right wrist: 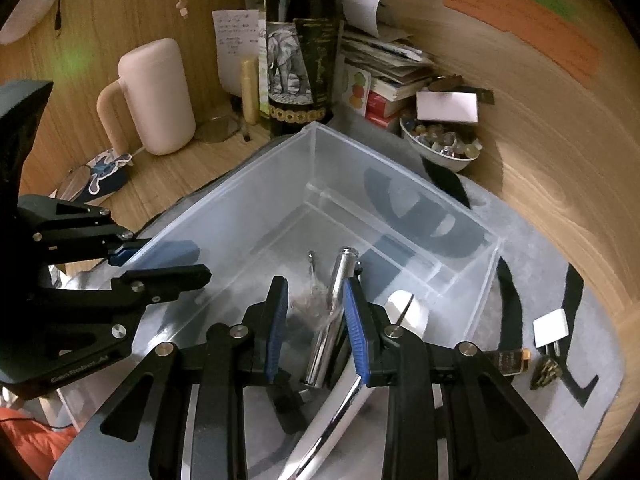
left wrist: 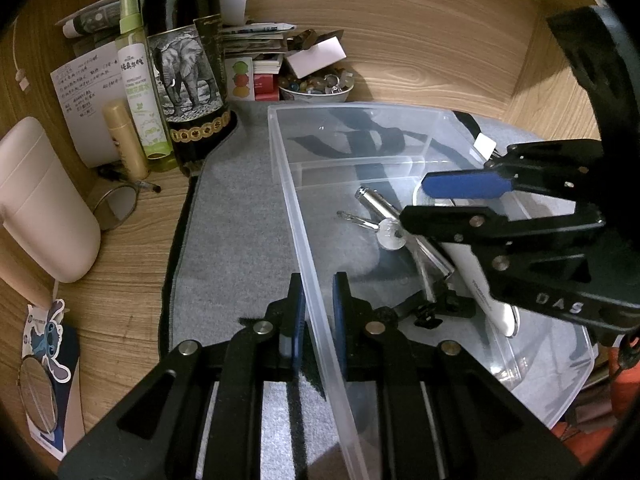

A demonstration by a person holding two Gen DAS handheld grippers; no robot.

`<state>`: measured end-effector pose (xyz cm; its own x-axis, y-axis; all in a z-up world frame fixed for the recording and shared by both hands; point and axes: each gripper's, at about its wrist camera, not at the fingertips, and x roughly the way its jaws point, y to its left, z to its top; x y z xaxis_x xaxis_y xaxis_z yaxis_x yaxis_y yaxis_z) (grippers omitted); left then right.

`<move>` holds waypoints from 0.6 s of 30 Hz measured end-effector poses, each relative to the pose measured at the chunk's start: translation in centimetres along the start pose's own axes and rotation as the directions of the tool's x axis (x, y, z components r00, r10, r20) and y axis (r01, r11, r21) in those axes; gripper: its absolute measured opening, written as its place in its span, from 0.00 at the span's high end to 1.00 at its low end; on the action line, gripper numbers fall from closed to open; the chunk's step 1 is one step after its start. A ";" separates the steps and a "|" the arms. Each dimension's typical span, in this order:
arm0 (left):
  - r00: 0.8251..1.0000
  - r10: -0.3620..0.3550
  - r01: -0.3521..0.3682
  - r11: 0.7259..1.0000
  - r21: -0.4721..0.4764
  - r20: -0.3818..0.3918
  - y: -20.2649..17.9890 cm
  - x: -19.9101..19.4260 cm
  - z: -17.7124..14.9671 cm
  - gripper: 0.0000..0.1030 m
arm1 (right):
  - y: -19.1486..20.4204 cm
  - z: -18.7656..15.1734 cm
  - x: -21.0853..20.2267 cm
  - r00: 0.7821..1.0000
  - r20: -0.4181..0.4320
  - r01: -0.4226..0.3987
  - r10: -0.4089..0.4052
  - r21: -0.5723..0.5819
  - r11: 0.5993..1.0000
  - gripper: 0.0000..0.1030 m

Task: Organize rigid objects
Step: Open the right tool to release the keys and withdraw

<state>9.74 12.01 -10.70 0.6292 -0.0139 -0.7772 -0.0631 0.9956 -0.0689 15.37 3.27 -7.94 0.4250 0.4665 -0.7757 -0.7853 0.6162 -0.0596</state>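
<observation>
On a grey felt mat (left wrist: 236,216) that covers the wooden desk (left wrist: 120,264) sits a clear, rectangular plastic storage bin (left wrist: 360,120). The left gripper (left wrist: 319,312) straddles the bin's left wall near its near end: one blue-padded finger is outside, the other inside, and the translucent wall runs up between them. The jaws are nearly together around the wall, but whether the pads actually press on it cannot be told.

Inside the bin lie a shiny metal cylinder (right wrist: 332,316), a small clear-headed key-like piece (left wrist: 390,232) beside it, a white-handled tool (left wrist: 484,288) and a curved chrome piece (right wrist: 340,412), all gathered in the near right part. The right gripper (right wrist: 316,320) reaches down into the bin over these things; its blue-padded fingers (right wrist: 276,332) stand apart with a clear gap between them, and the metal cylinder shows in that gap without either pad clearly touching it.

Beyond the bin's far left corner stands a dark wine bottle with an elephant label (left wrist: 184,68), with a pale green spray bottle (left wrist: 138,80) and a cream tube (left wrist: 124,140) just left of it. A pink handled mug (right wrist: 156,96) stands further left. Near the far right corner is a white bowl of glass beads (right wrist: 440,144), with stacked papers and booklets (right wrist: 384,60) behind it. On the mat to the right of the bin lie a small white square block (right wrist: 552,326) and a small amber bottle (right wrist: 510,360).
</observation>
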 end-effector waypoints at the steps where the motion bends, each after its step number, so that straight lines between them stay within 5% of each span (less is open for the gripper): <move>1: 1.000 0.001 -0.001 1.000 0.000 0.000 0.0 0.0 0.0 0.87 | -0.1 0.0 -0.3 1.000 0.008 0.000 0.000 0.002 1.000 0.73; 18: 1.000 0.002 -0.002 1.000 0.002 -0.001 -0.1 0.0 0.0 0.87 | -4.6 -0.4 -5.9 0.978 0.163 0.118 -0.134 0.099 0.988 0.53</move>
<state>9.73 11.92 -10.70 0.6285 -0.0124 -0.7777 -0.0627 0.9958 -0.0665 16.30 -2.55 -3.33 0.5936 0.4769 -0.6482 -0.6808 0.7272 -0.0884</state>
